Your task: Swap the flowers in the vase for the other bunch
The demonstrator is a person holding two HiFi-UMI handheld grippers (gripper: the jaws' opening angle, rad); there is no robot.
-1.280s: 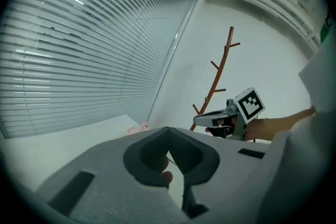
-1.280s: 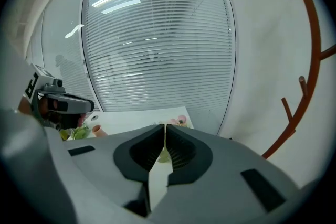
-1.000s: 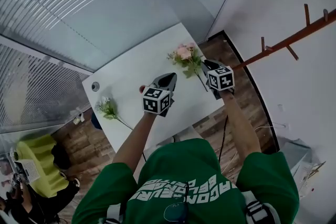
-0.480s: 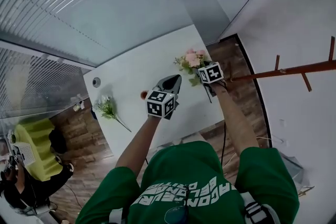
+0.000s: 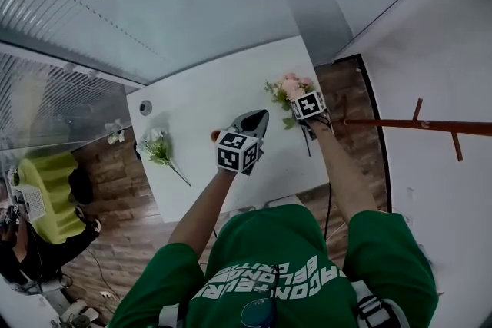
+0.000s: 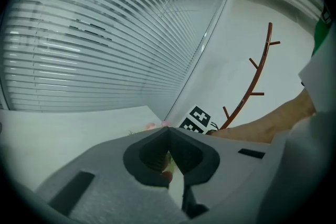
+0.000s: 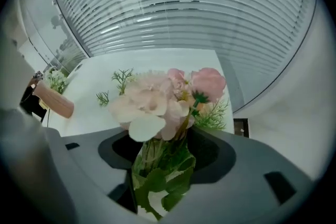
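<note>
The person reaches both arms forward over the table (image 5: 192, 100). The right forearm (image 5: 344, 174) runs straight out to the table's right end, where the right gripper (image 7: 168, 136) tips steeply down. Its jaws have just been opening and now stand spread, with the leafy stems of the pink bunch (image 5: 289, 87) between them, not pinched. The blooms point away from the person, near the far right corner.

The left forearm (image 5: 201, 205) angles in towards the table's middle. The left gripper (image 5: 259, 119) points forward and slightly down, its jaws pressed together to a thin slit. The vase (image 5: 215, 136) shows just left of it; I cannot tell whether they touch. The white bunch (image 5: 157, 144) lies well apart, near the table's left edge.
</note>
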